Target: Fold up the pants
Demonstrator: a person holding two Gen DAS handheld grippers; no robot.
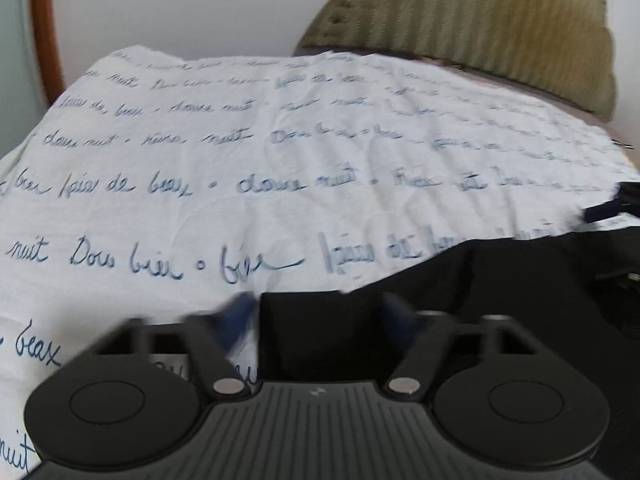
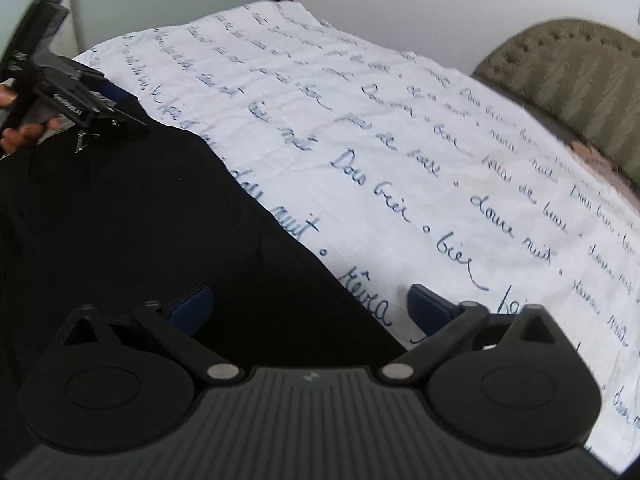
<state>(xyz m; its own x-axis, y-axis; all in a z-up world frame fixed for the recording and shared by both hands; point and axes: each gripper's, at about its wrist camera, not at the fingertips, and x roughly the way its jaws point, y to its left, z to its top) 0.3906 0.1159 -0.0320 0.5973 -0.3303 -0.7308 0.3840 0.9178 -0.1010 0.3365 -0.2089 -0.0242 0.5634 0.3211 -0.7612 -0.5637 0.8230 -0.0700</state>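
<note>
Black fabric pants (image 2: 140, 220) lie flat on white bedsheet (image 2: 400, 140) printed in blue script ("douce nuit", "bien"). Left gripper (image 1: 320, 312) straddles a pant corner, jaws partway in, grip unclear. Right gripper (image 2: 308, 300) spread wide, empty, over the edge. Folding looks barely begun. Olive cushion (image 1: 480, 20) behind.

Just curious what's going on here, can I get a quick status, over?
Left gripper part open over pants corner. Right gripper wide open, straddling pants edge. Black pants spread on printed sheet, not gripped yet. Nothing in the way.
</note>
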